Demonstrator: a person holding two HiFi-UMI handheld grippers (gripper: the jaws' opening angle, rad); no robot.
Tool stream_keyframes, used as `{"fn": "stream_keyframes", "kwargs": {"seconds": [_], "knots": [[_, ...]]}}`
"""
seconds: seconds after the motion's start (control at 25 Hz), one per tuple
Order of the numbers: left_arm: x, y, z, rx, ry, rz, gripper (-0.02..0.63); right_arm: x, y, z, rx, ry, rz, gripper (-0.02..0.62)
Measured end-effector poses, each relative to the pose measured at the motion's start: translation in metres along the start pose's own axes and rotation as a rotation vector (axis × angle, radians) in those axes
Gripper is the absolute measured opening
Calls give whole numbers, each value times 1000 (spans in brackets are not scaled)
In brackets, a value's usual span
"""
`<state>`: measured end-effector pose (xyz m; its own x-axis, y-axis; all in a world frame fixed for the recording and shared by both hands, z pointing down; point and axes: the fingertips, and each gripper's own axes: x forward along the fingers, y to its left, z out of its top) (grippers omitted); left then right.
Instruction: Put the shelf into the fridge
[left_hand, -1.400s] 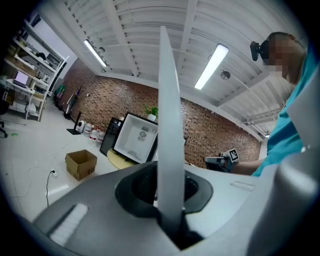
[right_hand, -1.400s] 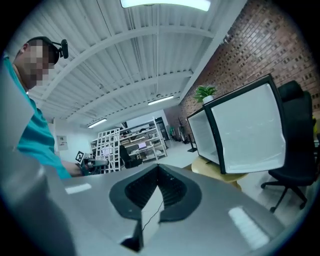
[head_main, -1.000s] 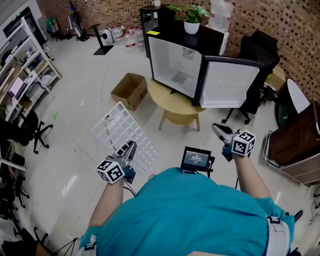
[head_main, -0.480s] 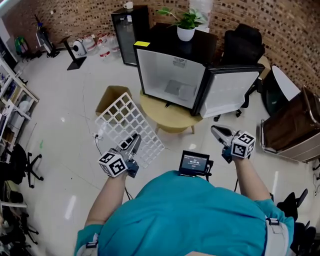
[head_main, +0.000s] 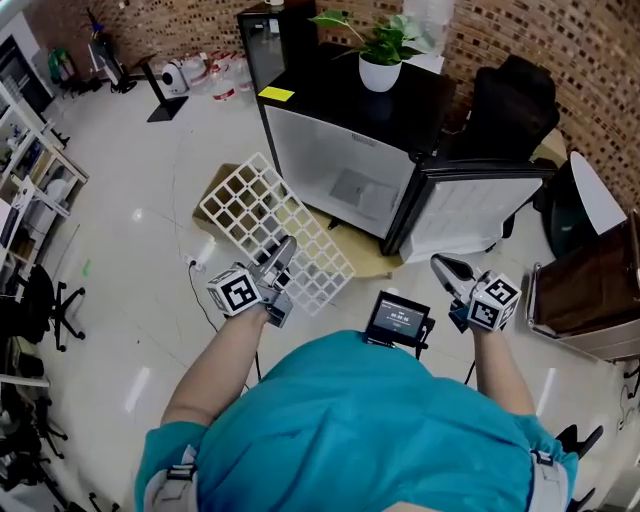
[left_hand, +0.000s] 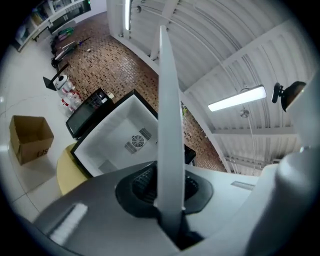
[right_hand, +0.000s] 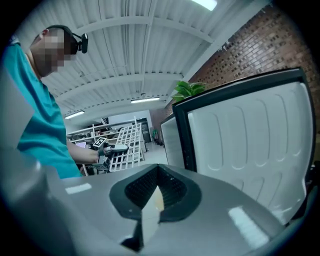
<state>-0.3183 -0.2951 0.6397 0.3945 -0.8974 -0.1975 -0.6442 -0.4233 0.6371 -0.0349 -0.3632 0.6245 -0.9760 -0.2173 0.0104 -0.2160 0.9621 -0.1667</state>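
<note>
**Shelf clamped in the left gripper, out in front of the open fridge**

The black fridge (head_main: 345, 105) stands on a low round yellow table (left_hand: 66, 169) with its front open. Its door (head_main: 468, 218) is swung wide to the right, white inner lining facing us. Inside, the cabinet shows white walls, a round vent (left_hand: 138, 144) on the back wall and a raised step at the back of the floor.

Now the shelf (head_main: 262, 222), a white square-celled grid. It's up in the air, tilted, in front of the fridge's opening and toward its left side; it's close, but not inside. The left gripper (head_main: 281, 259) grips it at the near, lower edge, jaws clamped tight on the frame. In the left gripper view the shelf (left_hand: 169, 120) runs edge-on as a white blade straight up from between the jaws, with the fridge interior directly beyond it.

A cardboard box (left_hand: 31, 138) sits on the floor left of the table; what it holds I can't tell. A potted plant (head_main: 380, 52) stands on the fridge top.

The right gripper (head_main: 446, 270) hangs just below the open door, well apart from the shelf. Its jaws are pressed together with nothing between them.
</note>
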Motion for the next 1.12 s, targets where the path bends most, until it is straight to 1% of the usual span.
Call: {"fn": "stream_keyframes", "kwargs": {"seconds": [0.04,0.08,0.16,0.24,0.28,0.32,0.36,0.4,0.44,0.48,0.52,0.56,0.68,0.84,0.96,1.12], "knots": [[14,5,-3,-18,-4,-3,41,0,-12,-5,1,-3,-4,2],[32,9,6,-45,-10,-6,41,6,-27,2,8,-4,-10,2],[79,17,49,-119,-24,-24,41,30,-58,45,30,0,-24,2],[121,12,102,-169,-44,-94,41,52,-80,94,51,10,-48,2],[132,12,119,-197,-48,-110,41,58,-85,110,60,13,-67,2],[137,17,127,-244,-40,-86,41,61,-86,119,67,14,-90,2],[134,32,125,-321,-15,-6,41,62,-85,123,72,13,-119,2],[127,54,115,-416,21,110,41,62,-84,123,75,11,-151,2],[123,77,104,-496,55,206,41,64,-84,121,78,9,-185,2],[123,96,96,-543,76,248,41,66,-85,119,80,7,-217,2],[128,110,94,-565,81,241,41,71,-86,118,82,5,-246,2],[133,119,95,-580,75,213,41,76,-86,117,82,4,-272,2],[140,132,98,-624,50,133,41,85,-76,112,86,6,-344,2],[148,137,96,-682,75,106,41,82,-64,101,121,3,-457,2],[160,144,95,-696,62,78,41,87,-58,90,112,40,-469,2],[180,144,101,-692,-12,37,41,75,-70,83,134,46,-477,2]]}}
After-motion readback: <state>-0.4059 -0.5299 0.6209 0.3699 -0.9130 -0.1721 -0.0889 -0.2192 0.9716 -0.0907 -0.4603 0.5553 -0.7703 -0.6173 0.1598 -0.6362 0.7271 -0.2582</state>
